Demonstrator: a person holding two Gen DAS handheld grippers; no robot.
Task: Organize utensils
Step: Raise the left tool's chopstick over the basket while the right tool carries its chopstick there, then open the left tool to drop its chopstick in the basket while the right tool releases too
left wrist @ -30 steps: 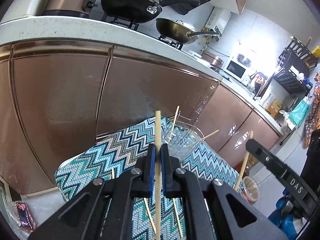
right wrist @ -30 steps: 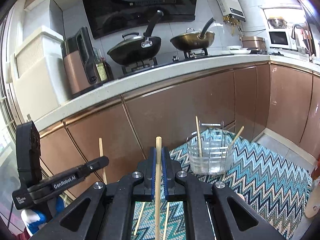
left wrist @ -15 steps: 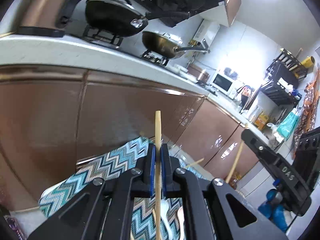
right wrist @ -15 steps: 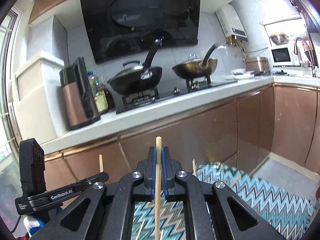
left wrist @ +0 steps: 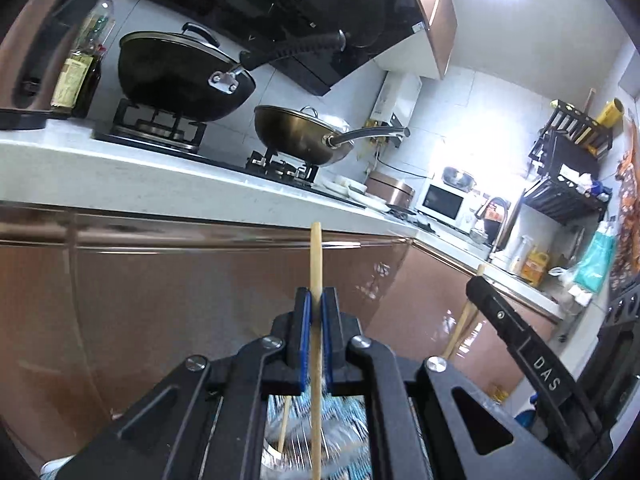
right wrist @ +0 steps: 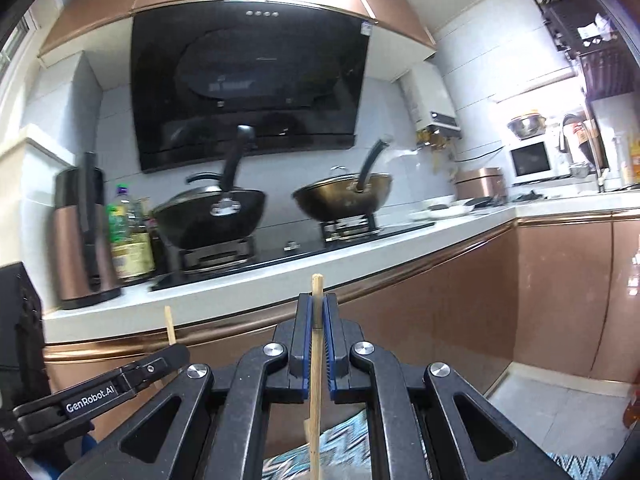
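- On the counter [right wrist: 400,248] across the middle of the right wrist view, the stove holds two pans: one wok [right wrist: 210,216] left of centre, the other wok [right wrist: 344,196] to its right.
- A kettle [right wrist: 82,236] and a bottle [right wrist: 128,236] stand at far left.
- The microwave [right wrist: 530,162] sits at far right, the hood [right wrist: 248,80] above the pans.
- Cabinets [right wrist: 440,300] lie below the counter.

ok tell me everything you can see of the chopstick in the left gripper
The thin pale wooden chopstick looks like plain light bamboo, straight, with a squared blunt top end. It stands upright, clamped between the blue pads of the shut left hand-held gripper, which touch it on both sides. Its top pokes well above the fingertips, in front of the copper-brown cabinet fronts; its lower part runs down between the black arms and out of the frame.
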